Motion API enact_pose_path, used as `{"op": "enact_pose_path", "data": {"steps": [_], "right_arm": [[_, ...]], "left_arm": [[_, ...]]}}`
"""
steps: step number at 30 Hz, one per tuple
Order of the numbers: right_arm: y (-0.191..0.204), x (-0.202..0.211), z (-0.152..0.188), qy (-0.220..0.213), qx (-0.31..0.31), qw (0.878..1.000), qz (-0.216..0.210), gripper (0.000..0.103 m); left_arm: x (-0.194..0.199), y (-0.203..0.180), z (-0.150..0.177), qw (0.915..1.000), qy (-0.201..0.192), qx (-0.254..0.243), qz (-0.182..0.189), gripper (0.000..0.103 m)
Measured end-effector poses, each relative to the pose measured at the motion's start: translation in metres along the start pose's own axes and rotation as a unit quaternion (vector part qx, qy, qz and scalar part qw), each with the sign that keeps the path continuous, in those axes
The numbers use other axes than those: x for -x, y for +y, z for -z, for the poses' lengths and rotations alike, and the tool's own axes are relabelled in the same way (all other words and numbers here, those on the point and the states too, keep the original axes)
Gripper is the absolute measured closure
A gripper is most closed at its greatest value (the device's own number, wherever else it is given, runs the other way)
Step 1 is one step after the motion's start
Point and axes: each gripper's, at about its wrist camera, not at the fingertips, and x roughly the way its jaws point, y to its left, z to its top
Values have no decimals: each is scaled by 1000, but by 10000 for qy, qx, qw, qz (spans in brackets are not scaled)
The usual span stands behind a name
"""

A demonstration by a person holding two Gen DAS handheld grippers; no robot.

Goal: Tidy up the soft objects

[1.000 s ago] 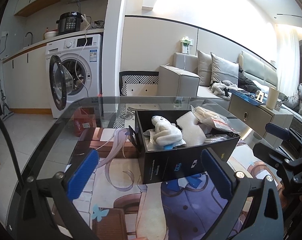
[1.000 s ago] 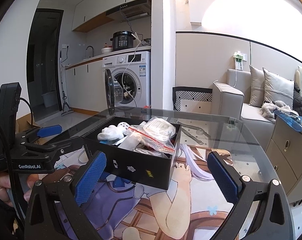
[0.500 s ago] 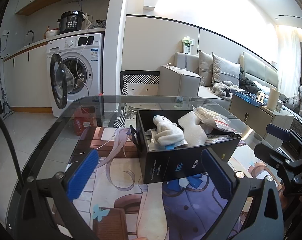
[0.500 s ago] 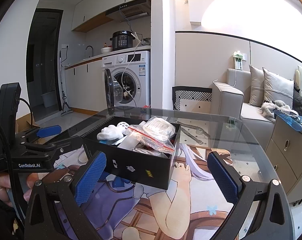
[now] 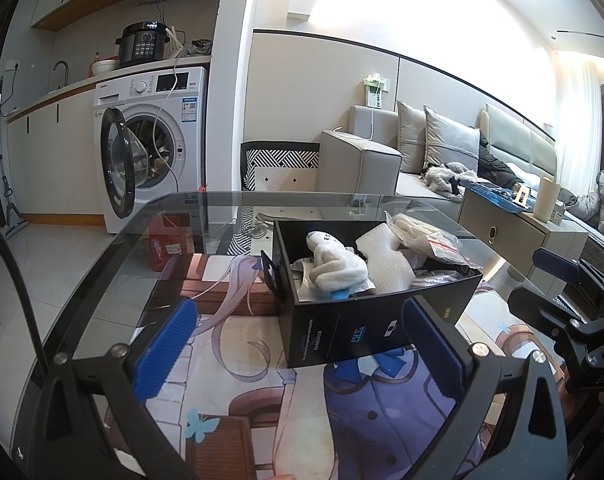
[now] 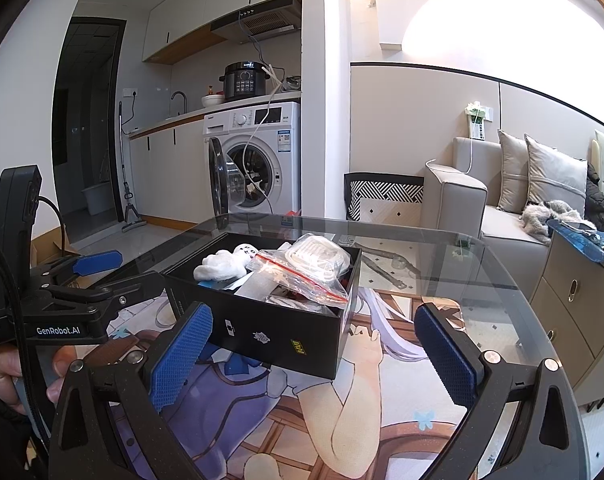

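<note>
1. My left gripper [image 5: 297, 344] hovers over the glass table [image 5: 101, 280], jaws wide apart, nothing between the blue pads [image 5: 163, 348].
2. My right gripper [image 6: 314, 352] is likewise spread wide and empty, low above the table near its edge facing me.
3. The black box [image 5: 366, 328] sits on the table beyond both sets of jaws, touching neither. From the left view its long axis runs left to right, with a slight turn; from the right view a corner points toward me.
4. Inside the box, a white plush [image 5: 334, 264] lies at the left end, its head toward the far wall and its body toward the near wall.
5. A white foam piece [image 5: 386, 260] sits just right of the plush, touching it.
6. A clear zip bag [image 6: 302, 268] with a red seal lies atop the right half, rising above the rim.
7. A hand [image 6: 5, 372] grips the left handle.
</note>
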Motion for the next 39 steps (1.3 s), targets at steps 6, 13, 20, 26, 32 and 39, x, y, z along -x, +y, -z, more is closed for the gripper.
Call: {"op": "enact_pose_path", "data": {"steps": [6, 13, 20, 26, 32, 39], "right_arm": [[0, 0, 1, 1, -5, 10000, -4, 0], [0, 0, 1, 0, -1, 10000, -3, 0], [0, 0, 1, -1, -2, 10000, -4, 0], [0, 0, 1, -2, 1, 10000, -3, 0], [0, 0, 1, -4, 1, 10000, -4, 0], [0, 0, 0, -2, 1, 10000, -4, 0]], "left_arm": [[0, 0, 0, 10000, 2, 0, -2, 0], [0, 0, 0, 10000, -1, 3, 0, 0], [0, 0, 0, 10000, 4, 3, 1, 0], [0, 0, 0, 10000, 1, 3, 0, 0], [0, 1, 1, 10000, -26, -16, -48, 0], [-1, 4, 3, 9999, -26, 67, -106, 0]]}}
